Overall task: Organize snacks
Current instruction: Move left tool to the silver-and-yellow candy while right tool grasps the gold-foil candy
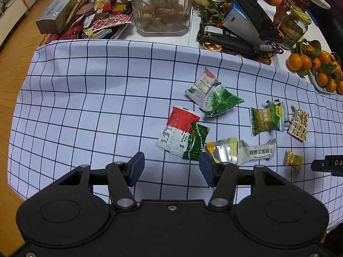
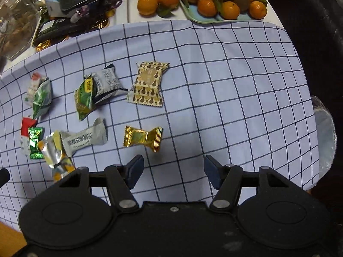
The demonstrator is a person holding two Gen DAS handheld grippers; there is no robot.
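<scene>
Snack packets lie scattered on a blue-checked cloth (image 1: 107,90) spread over the table; ten can be counted. Gold twist-wrapped candy (image 2: 143,138) lies with its long axis left to right, just ahead of the right gripper (image 2: 173,169). Grey sesame-crisp packet (image 2: 84,139) lies along a rising diagonal, its right end farther from the camera. Tan patterned packet (image 2: 148,84) points away from the camera, tilted slightly. Red-and-white packet (image 1: 176,131) slants from upper right to lower left, with a green foil candy (image 1: 196,141) overlapping its right edge. Silver-and-yellow packet (image 1: 223,151) touches the left gripper's right finger. Left gripper (image 1: 171,166) hovers low over the cloth with both fingers spread wide and nothing between them. The right gripper is likewise spread and empty, aimed at bare cloth beside the gold candy. One glass jar (image 1: 161,4) and one tray of tangerines (image 2: 216,2) stand beyond the cloth.
</scene>
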